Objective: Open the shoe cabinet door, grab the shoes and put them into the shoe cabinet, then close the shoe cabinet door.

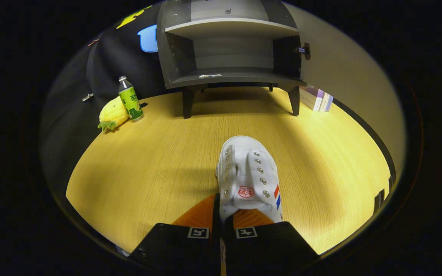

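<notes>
A white canvas shoe [248, 174] with metal eyelets and a red and blue side stripe points away from me, toe toward the cabinet. My gripper [221, 214] is shut on the shoe's near left side wall, the fingers [202, 214] pinched close together with the fabric between them. The shoe looks held just over the wooden floor [148, 165]. Beyond it stands the grey shoe cabinet [230, 57] on short legs, its front open, with a lower shelf [232, 76] and an upper shelf in sight. Its door [349, 76] is swung wide to the right.
Left of the cabinet, a green-labelled bottle [130, 99] stands upright beside a yellow pineapple plush [112, 114]. A few flat boxes [316, 98] lean by the cabinet's right leg, under the opened door. Black cloth wall runs along the left.
</notes>
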